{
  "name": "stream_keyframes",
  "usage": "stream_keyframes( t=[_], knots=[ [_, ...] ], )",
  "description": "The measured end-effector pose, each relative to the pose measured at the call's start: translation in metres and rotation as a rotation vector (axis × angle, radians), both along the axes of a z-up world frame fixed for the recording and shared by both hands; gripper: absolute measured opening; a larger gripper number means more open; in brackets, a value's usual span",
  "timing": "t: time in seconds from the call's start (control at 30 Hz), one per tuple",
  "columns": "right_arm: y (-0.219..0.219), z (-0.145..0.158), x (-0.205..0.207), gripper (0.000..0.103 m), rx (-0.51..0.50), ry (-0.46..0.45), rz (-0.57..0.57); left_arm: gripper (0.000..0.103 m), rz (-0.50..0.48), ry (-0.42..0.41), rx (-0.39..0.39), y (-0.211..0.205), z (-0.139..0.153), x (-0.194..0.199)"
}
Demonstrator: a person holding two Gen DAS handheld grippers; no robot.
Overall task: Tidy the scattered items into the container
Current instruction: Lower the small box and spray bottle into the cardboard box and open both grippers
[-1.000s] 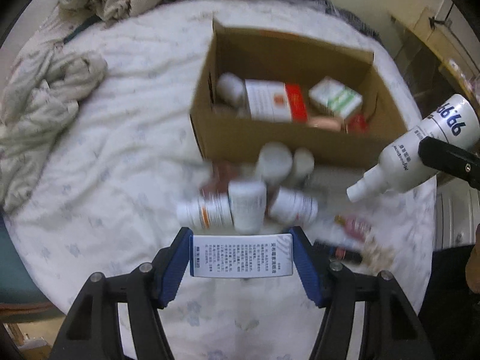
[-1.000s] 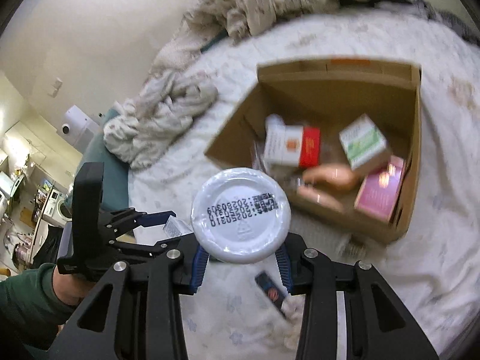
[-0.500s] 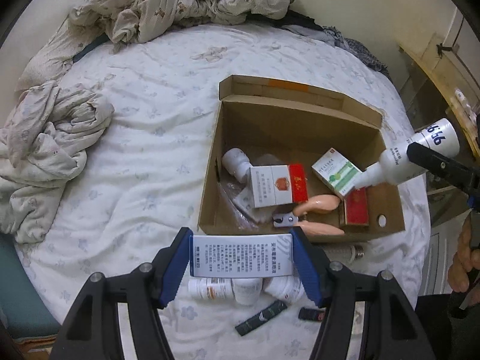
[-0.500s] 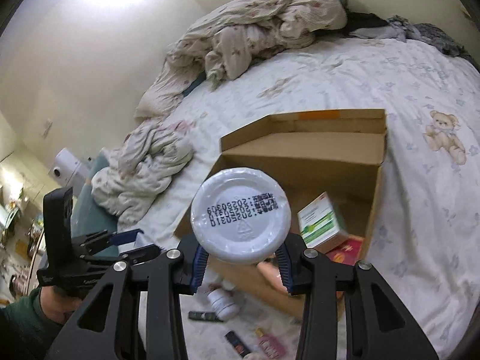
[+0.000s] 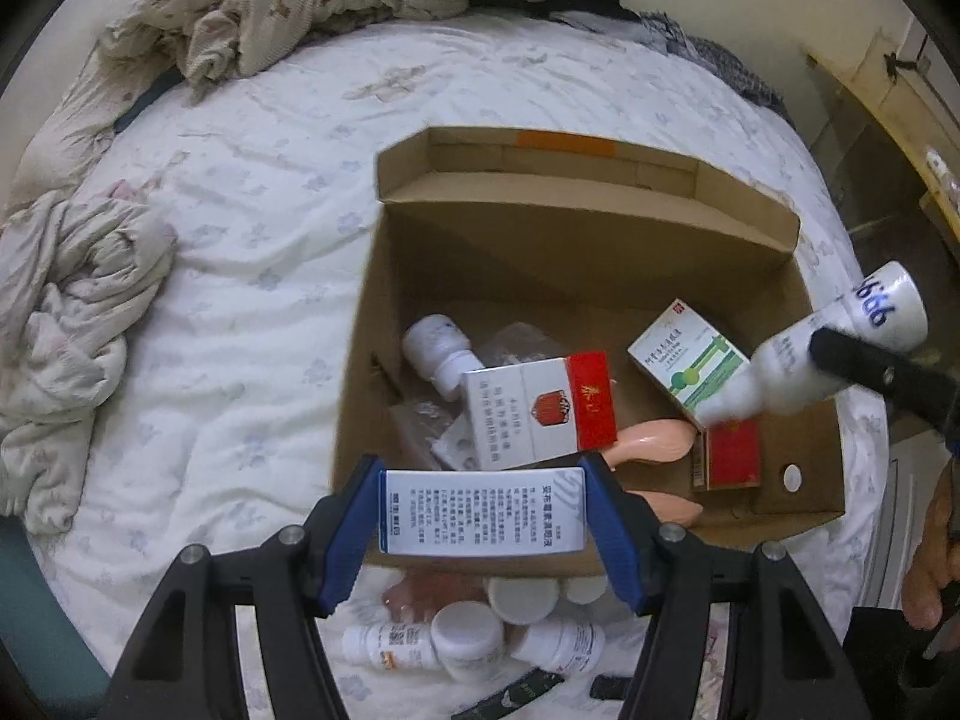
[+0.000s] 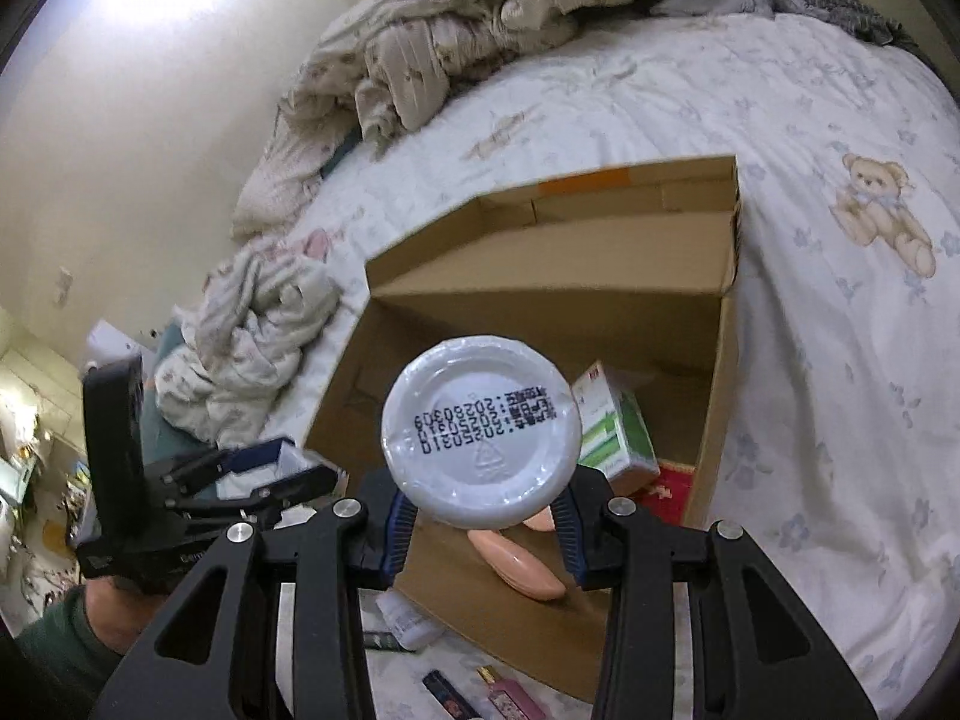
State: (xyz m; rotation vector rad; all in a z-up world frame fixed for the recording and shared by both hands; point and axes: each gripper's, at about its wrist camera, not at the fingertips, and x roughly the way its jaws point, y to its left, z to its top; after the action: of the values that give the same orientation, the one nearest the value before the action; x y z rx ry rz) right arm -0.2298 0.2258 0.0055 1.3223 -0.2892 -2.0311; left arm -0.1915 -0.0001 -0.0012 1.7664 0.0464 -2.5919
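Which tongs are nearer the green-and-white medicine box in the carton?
Right. The right tongs hold a white spray bottle whose nozzle overlaps the green-and-white medicine box; the left tongs, gripping a white leaflet-printed box, sit over the carton's near wall.

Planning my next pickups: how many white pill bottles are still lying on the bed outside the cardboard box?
4 visible, clustered by the box's near wall: one lying at left, one cap-up in the middle, one at right, one cap-up against the box. The left hand-held gripper may hide others.

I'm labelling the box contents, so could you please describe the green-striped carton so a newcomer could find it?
Look in the open cardboard box on the bed. The green-striped carton lies toward its right side, tilted, beside a red-and-white packet. It alone is white with green stripes.
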Motion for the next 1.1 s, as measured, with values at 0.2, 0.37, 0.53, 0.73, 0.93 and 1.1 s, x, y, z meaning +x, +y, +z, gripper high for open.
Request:
stream_keyframes(
  t=[0.2,0.37,0.53,0.73,0.93,1.1],
  knots=[
    [-0.022,-0.022,0.01,0.043,0.049,-0.052,0.079,0.066,-0.019,-0.065,-0.006,0.012,-0.029,-0.013],
    [-0.034,-0.046,0.015,0.043,0.094,-0.125,0.122,0.066,-0.016,-0.099,-0.004,0.013,-0.045,-0.016],
    [-0.037,-0.053,0.017,0.043,0.104,-0.15,0.139,0.066,-0.004,-0.115,-0.011,0.012,-0.053,-0.015],
    [-0.037,-0.053,0.015,0.046,0.111,-0.156,0.122,0.068,0.028,-0.138,0.027,0.006,-0.058,-0.015],
    [-0.039,-0.027,0.018,0.066,0.26,0.046,0.058,0.081,0.041,-0.085,0.078,-0.001,-0.041,-0.012],
    [-0.033,0.003,0.026,0.074,0.308,0.22,0.005,0.081,0.039,-0.013,0.041,0.001,-0.019,-0.007]
  ],
)
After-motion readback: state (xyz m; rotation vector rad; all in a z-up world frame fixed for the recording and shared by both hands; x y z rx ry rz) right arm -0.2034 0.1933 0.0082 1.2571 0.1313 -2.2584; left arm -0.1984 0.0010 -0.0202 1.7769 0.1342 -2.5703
